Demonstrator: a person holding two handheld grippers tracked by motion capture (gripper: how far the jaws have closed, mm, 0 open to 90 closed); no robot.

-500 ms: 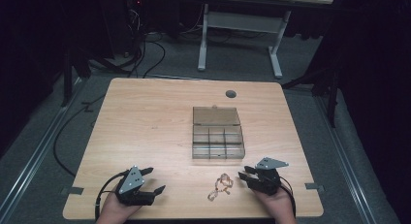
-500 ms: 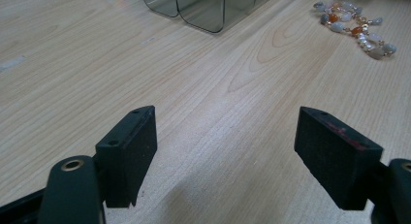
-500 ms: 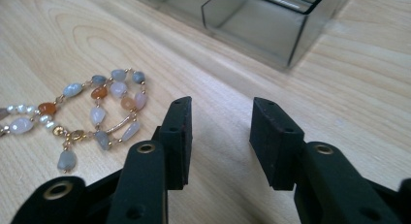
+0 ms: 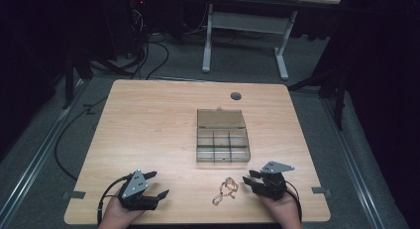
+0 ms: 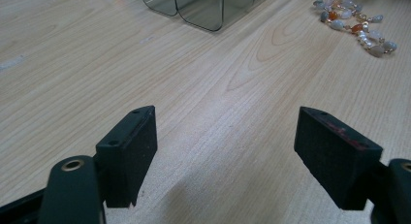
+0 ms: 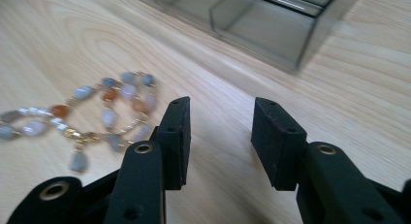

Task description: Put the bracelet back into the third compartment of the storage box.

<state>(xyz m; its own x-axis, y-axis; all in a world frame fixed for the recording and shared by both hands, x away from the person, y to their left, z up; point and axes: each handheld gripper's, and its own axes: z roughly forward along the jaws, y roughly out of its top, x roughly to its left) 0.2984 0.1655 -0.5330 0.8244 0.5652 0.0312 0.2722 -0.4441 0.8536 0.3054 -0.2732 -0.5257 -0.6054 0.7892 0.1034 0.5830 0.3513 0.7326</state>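
A beaded bracelet (image 4: 225,190) of pale, grey and orange stones with gold links lies loose on the wooden table (image 4: 148,120) near the front edge. Behind it stands a clear smoky plastic compartment box (image 4: 222,136), lid folded back. My right gripper (image 4: 251,181) rests just right of the bracelet (image 6: 92,112), jaws partly open around nothing, the beads by its left jaw. My left gripper (image 4: 157,184) sits at the front left, jaws wide open and empty; its view has the bracelet (image 5: 356,23) far to the upper right and the box (image 5: 203,6) ahead.
A round cable hole (image 4: 236,96) lies near the table's far edge. Beyond the table are a white desk frame (image 4: 245,35) and cables on the grey floor. Bare wood spreads across the left half of the table.
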